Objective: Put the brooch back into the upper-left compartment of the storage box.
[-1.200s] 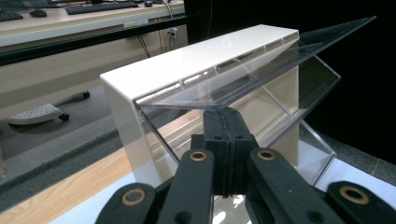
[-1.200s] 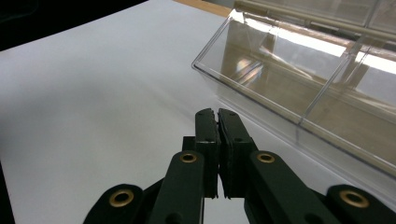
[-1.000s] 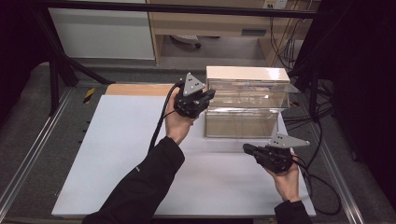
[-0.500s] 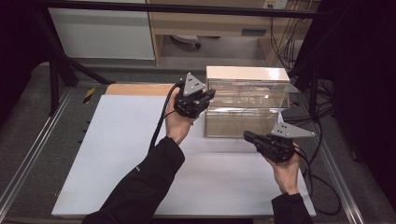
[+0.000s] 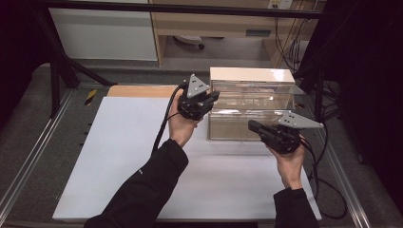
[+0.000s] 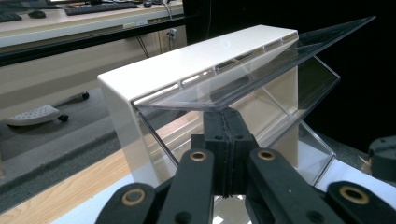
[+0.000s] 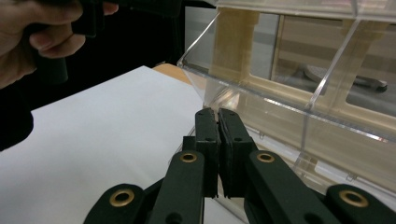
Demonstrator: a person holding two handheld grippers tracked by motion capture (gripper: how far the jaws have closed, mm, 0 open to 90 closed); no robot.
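A clear acrylic box [image 5: 252, 111] with a white top [image 5: 252, 75] stands at the far right of the white board. My left gripper [image 5: 215, 97] is at its upper left front, jaws shut. In the left gripper view the raised upper clear flap [image 6: 261, 70] meets the tips of that gripper [image 6: 224, 112]; I cannot tell whether its lip is pinched. My right gripper [image 5: 252, 126] hovers at the box's lower front, jaws shut with nothing between them. In the right gripper view its tips [image 7: 215, 113] sit just under the edge of the lower clear flap [image 7: 280, 105].
The white board [image 5: 119, 156] lies on a table with metal rails [image 5: 28, 161] at both sides. A wooden strip [image 5: 138, 91] runs along its far edge. Cables [image 5: 328, 190] trail at the right. The person's left hand [image 7: 28, 42] is at the upper left of the right gripper view.
My right gripper has risen and moved in toward the box's lower front. The left gripper and the box have stayed in place.
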